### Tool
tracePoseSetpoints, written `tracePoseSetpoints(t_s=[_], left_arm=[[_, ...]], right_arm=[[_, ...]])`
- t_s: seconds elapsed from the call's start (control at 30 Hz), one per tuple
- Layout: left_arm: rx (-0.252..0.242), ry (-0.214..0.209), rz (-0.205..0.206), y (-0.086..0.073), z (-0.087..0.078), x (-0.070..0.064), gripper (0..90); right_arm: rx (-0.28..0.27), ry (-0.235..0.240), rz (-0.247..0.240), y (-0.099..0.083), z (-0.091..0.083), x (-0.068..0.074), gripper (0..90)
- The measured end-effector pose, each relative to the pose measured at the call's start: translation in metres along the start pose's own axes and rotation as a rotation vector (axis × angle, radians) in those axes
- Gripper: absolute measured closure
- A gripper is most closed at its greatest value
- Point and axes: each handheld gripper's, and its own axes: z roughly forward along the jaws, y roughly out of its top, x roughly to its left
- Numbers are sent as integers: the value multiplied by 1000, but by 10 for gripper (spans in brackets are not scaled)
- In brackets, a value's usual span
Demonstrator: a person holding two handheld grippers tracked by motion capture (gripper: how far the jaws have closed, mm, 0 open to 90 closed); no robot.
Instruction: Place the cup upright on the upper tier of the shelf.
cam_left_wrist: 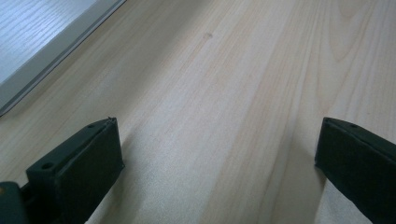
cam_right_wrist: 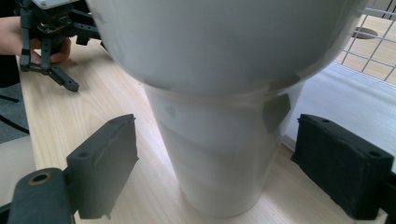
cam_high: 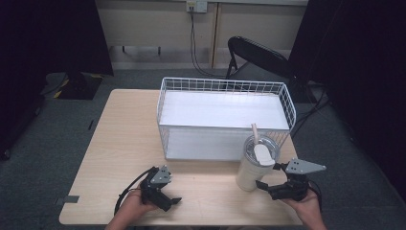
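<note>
A white tumbler point(cam_high: 253, 165) with a clear lid and a straw stands upright on the wooden table point(cam_high: 129, 139), just in front of the white wire basket point(cam_high: 225, 117). My right gripper point(cam_high: 267, 188) is open beside the tumbler's base, and in the right gripper view the tumbler point(cam_right_wrist: 219, 130) stands between the two jaws without touching either pad. My left gripper point(cam_high: 167, 201) is open near the table's front edge, low over bare wood point(cam_left_wrist: 219, 116), with nothing between its jaws.
The wire basket holds a white board and takes up the table's back right. A black folding chair point(cam_high: 258, 55) stands behind the table, with cables on the floor. Dark curtains hang on both sides.
</note>
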Motion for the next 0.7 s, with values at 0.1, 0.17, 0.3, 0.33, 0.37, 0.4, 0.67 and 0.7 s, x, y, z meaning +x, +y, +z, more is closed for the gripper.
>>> tracePoseSetpoints(t_s=[0.1,0.17,0.3,0.33,0.37,0.4,0.67,0.7], left_arm=[[0,0,0,0,0,0,0],[0,0,0,0,0,0,0],[0,0,0,0,0,0,0],[0,0,0,0,0,0,0],[0,0,0,0,0,0,0],[0,0,0,0,0,0,0],[0,0,0,0,0,0,0],[0,0,0,0,0,0,0]], right_arm=[[-8,5,12,-1,2,-2,128],[-5,9,14,-1,4,-2,128],[-14,17,25,0,7,-3,128],[-16,10,26,0,8,-3,128],[-16,10,26,1,9,-4,128],[-17,9,23,1,11,-4,128],[-22,10,22,1,18,-5,115],[-22,10,22,1,18,-5,115]])
